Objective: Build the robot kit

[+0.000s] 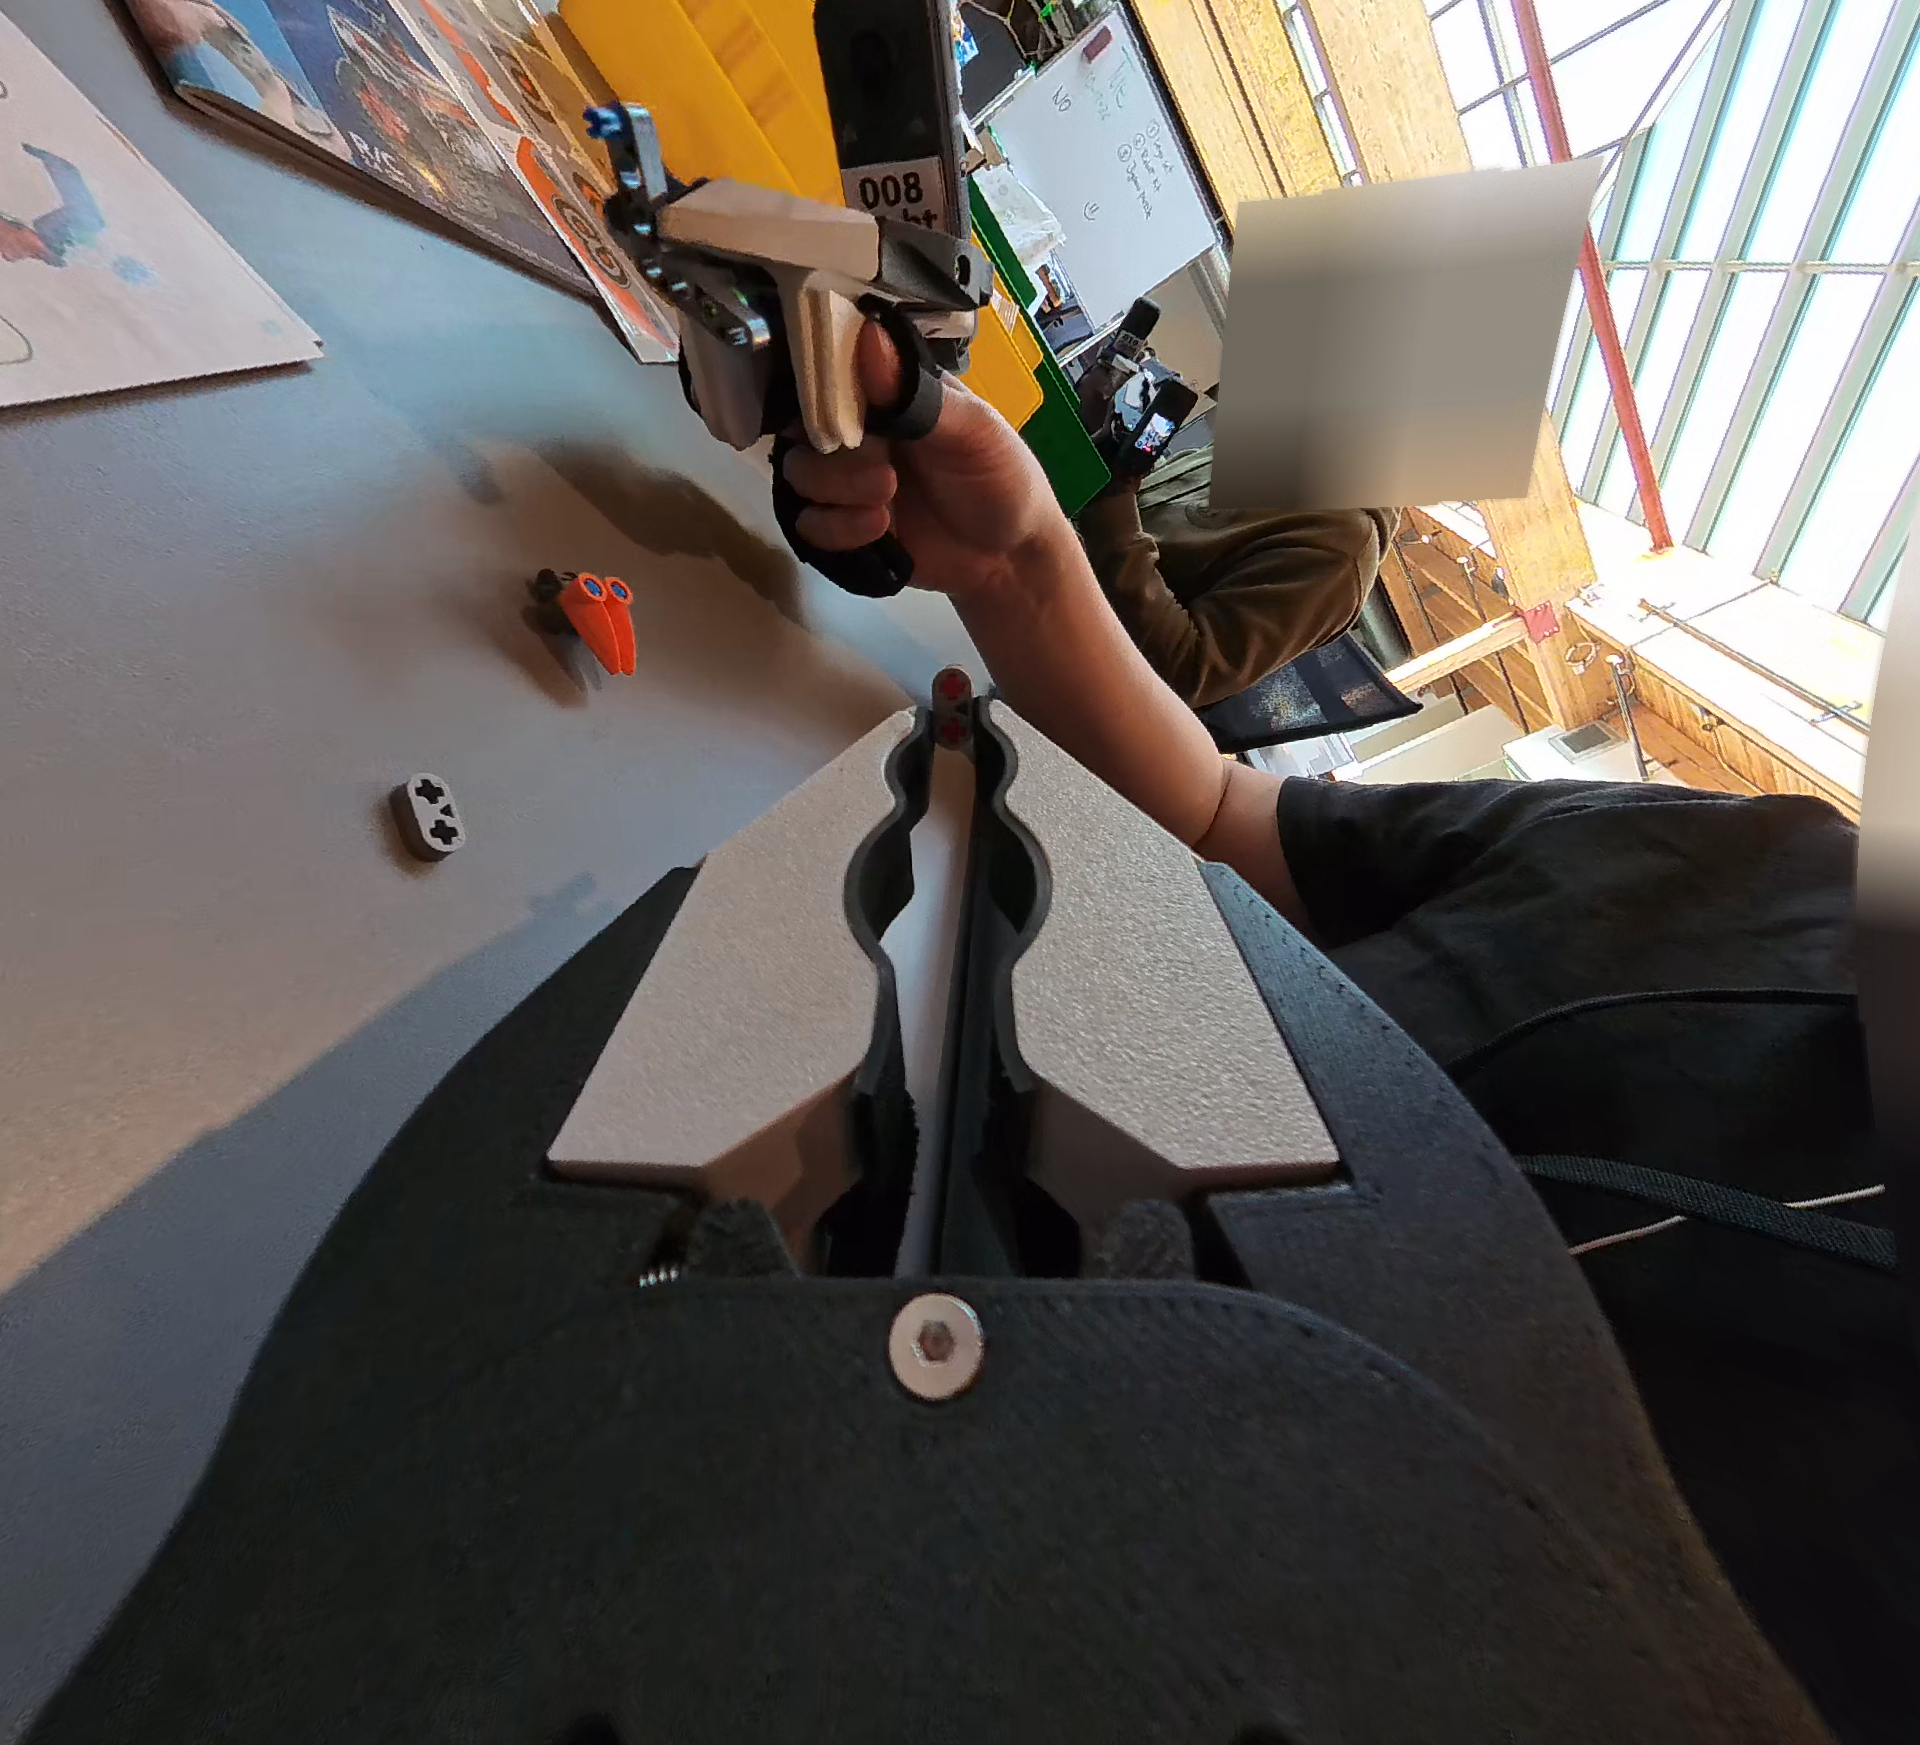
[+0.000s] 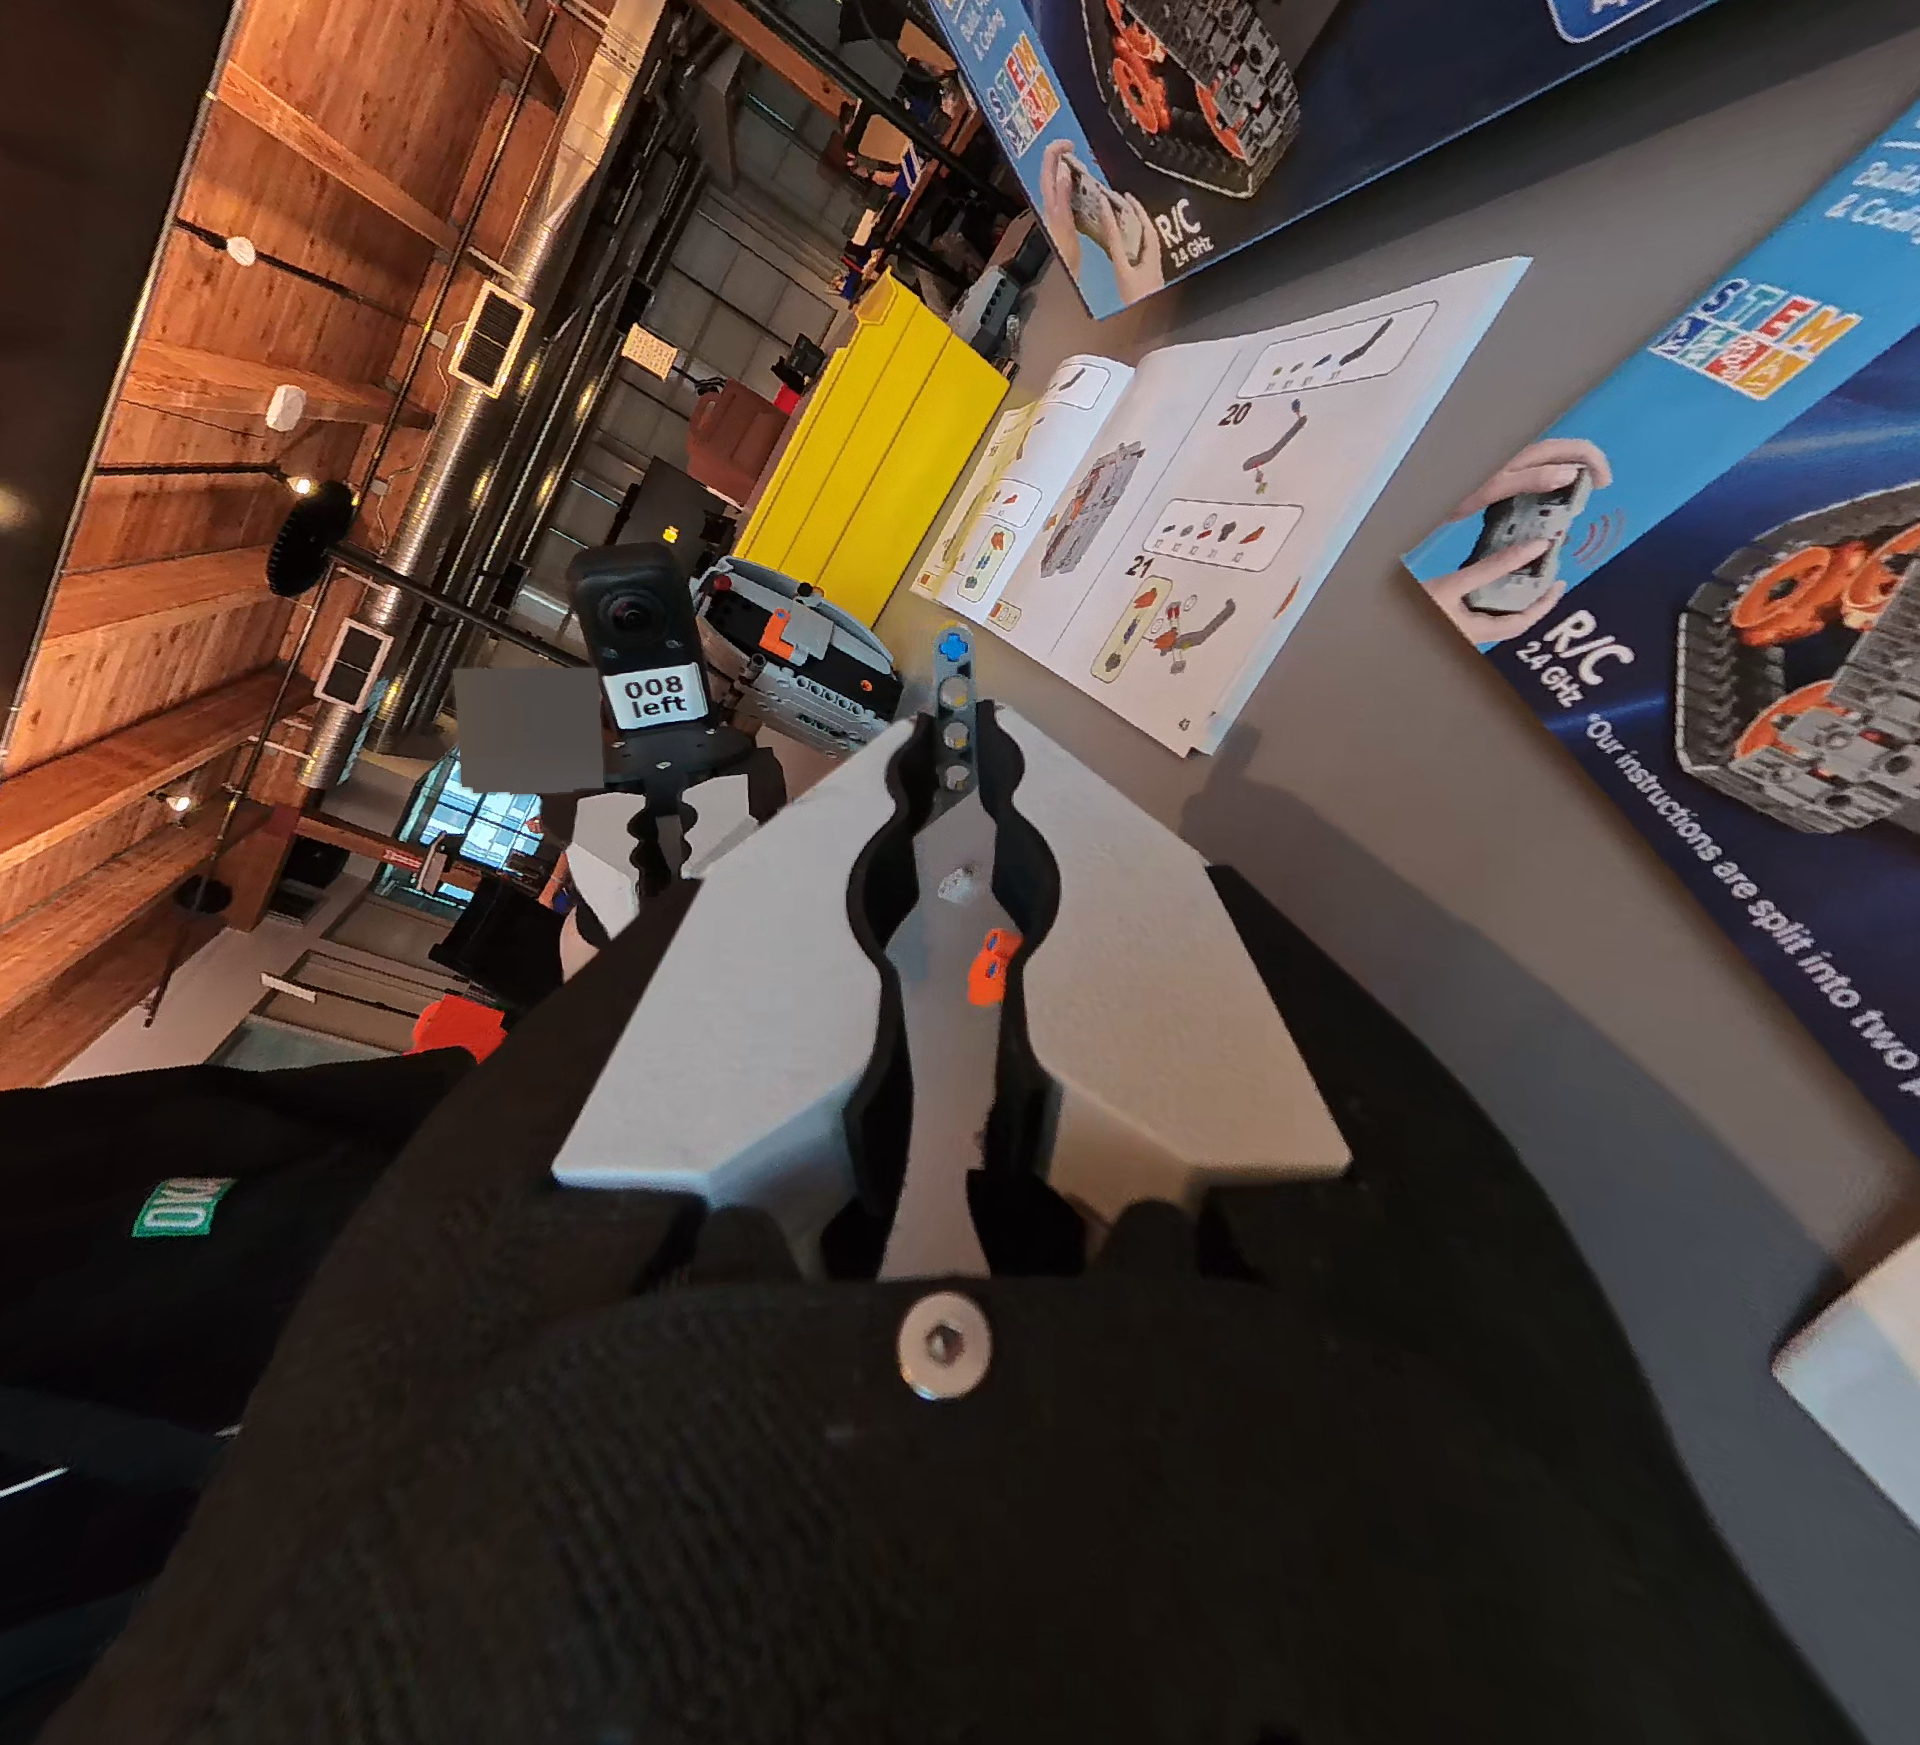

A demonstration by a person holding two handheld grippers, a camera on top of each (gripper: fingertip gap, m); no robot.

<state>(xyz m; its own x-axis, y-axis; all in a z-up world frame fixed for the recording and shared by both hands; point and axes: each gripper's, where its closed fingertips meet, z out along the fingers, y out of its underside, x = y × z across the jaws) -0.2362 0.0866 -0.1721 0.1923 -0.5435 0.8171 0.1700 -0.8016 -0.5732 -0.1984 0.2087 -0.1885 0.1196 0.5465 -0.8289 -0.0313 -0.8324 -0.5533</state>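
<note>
Left tongs (image 1: 951, 708) pinched on a small grey piece with red pins (image 1: 951, 706), above the grey counter (image 1: 208, 656). Right tongs (image 2: 954, 739) clamped on a grey holed beam (image 2: 954, 719) with a blue pin. Orange piece (image 1: 601, 617) and grey link (image 1: 429, 817) lying apart on the counter, near an open booklet (image 2: 1226, 490).

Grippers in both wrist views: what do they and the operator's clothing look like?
Both the left gripper and right gripper have pale grey fingers with wavy black inner pads, on black textured bodies with a silver screw. Each carries a black camera bearing a white label. The person wears a black short sleeve.
</note>
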